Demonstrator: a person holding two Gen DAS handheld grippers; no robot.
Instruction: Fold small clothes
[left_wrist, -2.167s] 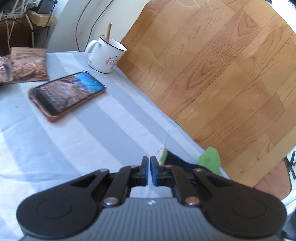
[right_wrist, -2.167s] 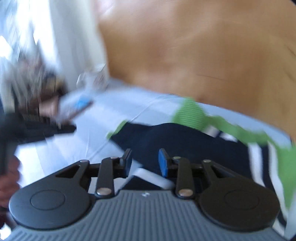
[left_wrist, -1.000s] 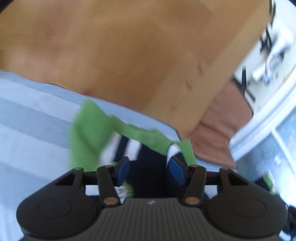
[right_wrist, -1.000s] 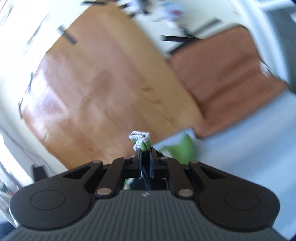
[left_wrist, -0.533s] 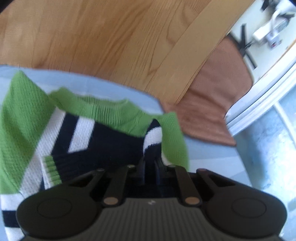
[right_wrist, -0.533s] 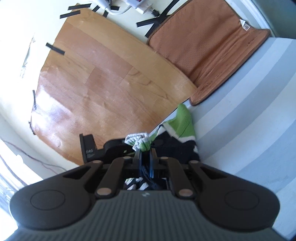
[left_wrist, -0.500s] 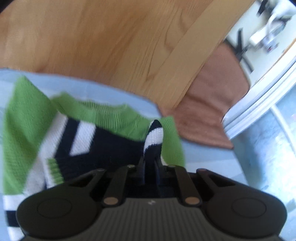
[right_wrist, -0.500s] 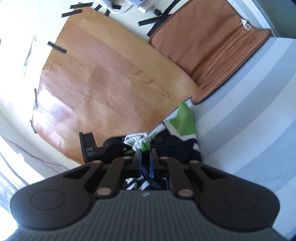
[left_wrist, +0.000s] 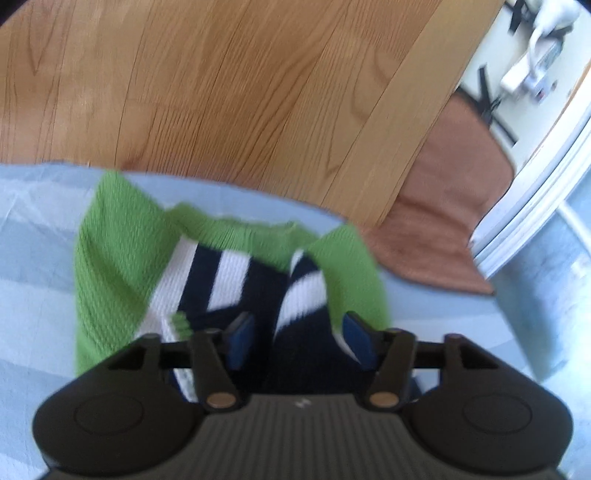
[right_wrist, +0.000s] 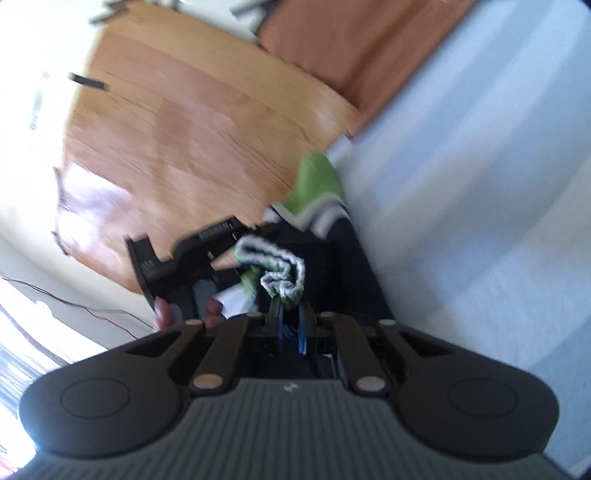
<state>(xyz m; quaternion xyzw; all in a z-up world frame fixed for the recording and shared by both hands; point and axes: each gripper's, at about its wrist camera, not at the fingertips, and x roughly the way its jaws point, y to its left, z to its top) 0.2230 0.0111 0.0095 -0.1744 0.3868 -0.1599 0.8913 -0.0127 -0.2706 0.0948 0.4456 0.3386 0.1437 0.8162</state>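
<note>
**Left claw freed, right claw clamped on the cuff**

Your left claw (left_wrist: 299, 339) stands with its jaws apart; they have just been opening, and the blue pads (left_wrist: 242, 332) sit on either side of a navy-and-white striped band of the small sweater (left_wrist: 236, 273) without pressing on it. The fabric lies between them, loose. In the left wrist view the sweater lies on the tabletop (left_wrist: 37, 229), which is covered in a pale blue striped cloth, close to the far edge. Its green shoulders spread to both sides, with the green neckline running between them and the navy and white stripes below.

Your right claw (right_wrist: 291, 325) is closed tight on a bunched piece of the sweater: a crumpled green and white ribbed cuff (right_wrist: 282, 273) sticks up just past the fingertips. The right wrist view is tilted and blurred, so I cannot tell how much cloth sits between the pads. In that view your left hand (right_wrist: 184, 314) shows at the left, wrapped around the handle of the other claw, whose black body reaches in over the sweater.

Beyond the tabletop edge lies a wood-grain floor (left_wrist: 258, 92), and a brown mat (left_wrist: 454, 221) sits on it to the right, near a white frame.
</note>
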